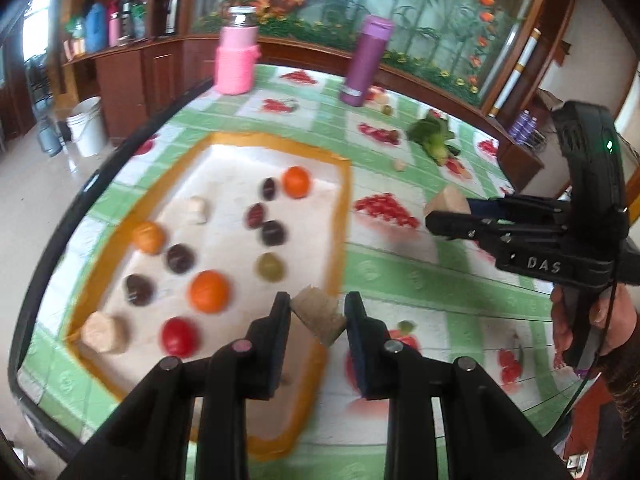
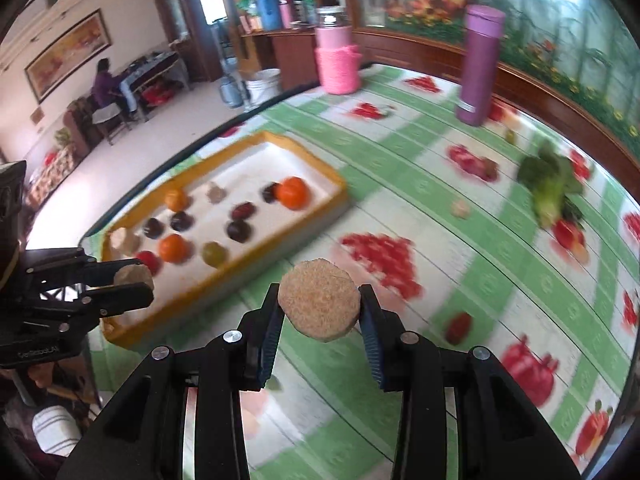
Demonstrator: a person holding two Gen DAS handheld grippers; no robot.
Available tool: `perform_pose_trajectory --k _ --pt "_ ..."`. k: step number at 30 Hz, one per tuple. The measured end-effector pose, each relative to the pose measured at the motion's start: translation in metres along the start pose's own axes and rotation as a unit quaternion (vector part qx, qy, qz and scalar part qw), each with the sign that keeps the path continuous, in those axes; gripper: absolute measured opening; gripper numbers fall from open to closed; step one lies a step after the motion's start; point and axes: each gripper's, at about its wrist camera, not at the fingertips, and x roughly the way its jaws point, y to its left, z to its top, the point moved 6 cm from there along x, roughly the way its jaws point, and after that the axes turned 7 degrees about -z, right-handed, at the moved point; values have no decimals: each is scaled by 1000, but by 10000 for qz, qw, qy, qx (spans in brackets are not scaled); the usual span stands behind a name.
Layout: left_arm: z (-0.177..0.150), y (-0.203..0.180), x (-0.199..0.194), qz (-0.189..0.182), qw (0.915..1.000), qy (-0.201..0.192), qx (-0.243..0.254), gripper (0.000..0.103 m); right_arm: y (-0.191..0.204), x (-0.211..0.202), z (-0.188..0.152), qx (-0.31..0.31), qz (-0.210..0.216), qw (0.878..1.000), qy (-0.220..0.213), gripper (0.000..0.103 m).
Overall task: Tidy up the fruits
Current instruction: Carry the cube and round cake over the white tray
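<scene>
my left hand-held gripper (image 1: 318,312) and right hand-held gripper (image 2: 320,308) each pinch a light, crumbly round cake (image 2: 319,305) by its sides.

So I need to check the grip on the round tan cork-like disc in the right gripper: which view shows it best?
The right wrist view: the round tan disc faces the camera between the pads. The left wrist view shows it small and edge-on.

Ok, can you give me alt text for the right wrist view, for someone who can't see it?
The right gripper holds a round tan cake between its jaws above a green checked tablecloth. To the left, a yellow-rimmed tray holds oranges and dark fruits, with the left gripper gripping a similar tan piece at its near end.
</scene>
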Motion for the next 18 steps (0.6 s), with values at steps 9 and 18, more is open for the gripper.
perform_pose_trajectory --k 9,18 --pt "-20 51 9 192 9989 250 -344 30 48 61 40 -527 43 9983 264 36" --pt "-27 51 30 141 9984 480 -250 30 44 115 43 -715 -190 9944 756 36"
